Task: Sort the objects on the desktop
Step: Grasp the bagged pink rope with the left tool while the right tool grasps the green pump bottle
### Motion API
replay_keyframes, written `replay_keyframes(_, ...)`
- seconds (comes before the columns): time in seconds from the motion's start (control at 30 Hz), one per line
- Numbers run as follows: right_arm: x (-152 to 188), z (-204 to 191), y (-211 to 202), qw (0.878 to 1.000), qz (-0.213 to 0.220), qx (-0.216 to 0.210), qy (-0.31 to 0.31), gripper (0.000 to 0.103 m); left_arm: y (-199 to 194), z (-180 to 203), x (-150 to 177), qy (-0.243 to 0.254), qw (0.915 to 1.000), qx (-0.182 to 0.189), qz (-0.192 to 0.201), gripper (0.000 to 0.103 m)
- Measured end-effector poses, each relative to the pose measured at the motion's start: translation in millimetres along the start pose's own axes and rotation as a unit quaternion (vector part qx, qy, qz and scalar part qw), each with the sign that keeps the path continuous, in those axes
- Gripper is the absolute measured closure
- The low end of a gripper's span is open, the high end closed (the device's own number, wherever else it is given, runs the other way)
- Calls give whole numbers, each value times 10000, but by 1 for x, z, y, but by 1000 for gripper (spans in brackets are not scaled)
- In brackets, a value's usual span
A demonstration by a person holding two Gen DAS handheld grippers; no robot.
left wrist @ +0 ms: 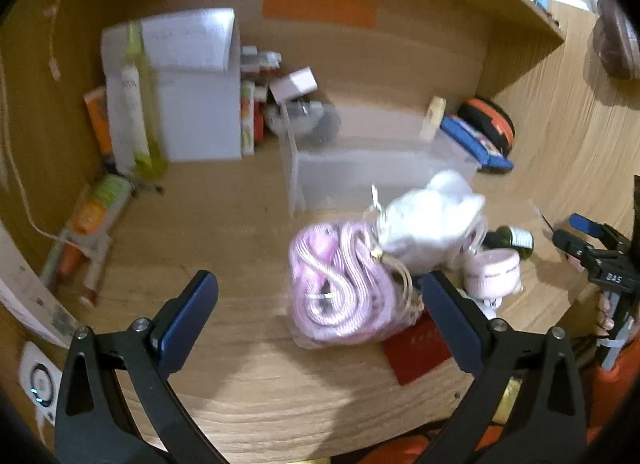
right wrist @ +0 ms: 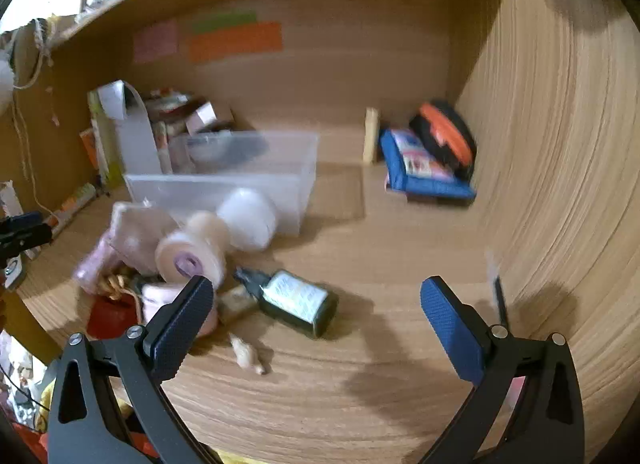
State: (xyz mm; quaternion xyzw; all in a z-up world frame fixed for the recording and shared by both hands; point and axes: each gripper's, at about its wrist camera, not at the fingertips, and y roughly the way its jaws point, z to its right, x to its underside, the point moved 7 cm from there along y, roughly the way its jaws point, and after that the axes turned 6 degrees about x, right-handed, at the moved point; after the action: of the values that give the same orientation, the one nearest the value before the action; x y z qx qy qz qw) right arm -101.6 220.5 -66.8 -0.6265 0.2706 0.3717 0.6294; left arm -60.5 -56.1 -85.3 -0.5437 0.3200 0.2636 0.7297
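A pile of small objects lies on the wooden desk: a clear bag of pink cord (left wrist: 340, 284), a white pouch (left wrist: 428, 219), a red card (left wrist: 416, 348), a pink round case (left wrist: 492, 272) and a dark green bottle (left wrist: 516, 240). The bottle (right wrist: 296, 300) also lies on its side in the right wrist view, next to a pink tape roll (right wrist: 188, 256) and a white ball (right wrist: 248, 217). A clear plastic bin (left wrist: 372, 159) stands behind the pile. My left gripper (left wrist: 320, 304) is open, just before the pink bag. My right gripper (right wrist: 316, 312) is open, above the desk by the bottle.
A white box (left wrist: 192, 91) with tubes and small cartons stands at the back left. A blue pouch (right wrist: 424, 171) and an orange-black case (right wrist: 444, 135) lie in the back right corner. A dark pen (right wrist: 498, 296) lies by the right wall. Paper notes stick on the back panel.
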Motion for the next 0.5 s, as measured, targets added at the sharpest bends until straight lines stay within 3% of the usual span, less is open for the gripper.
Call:
replay_keyframes(0.2,18,4,29,9979,-568,-228,211,0,32,6,5,-192,9980,339,-500,0)
replay_keyframes(0.5,17,-5,56,9957,-871,-327,-18,1,75,-3,9,-335,9932,414,-1031,0)
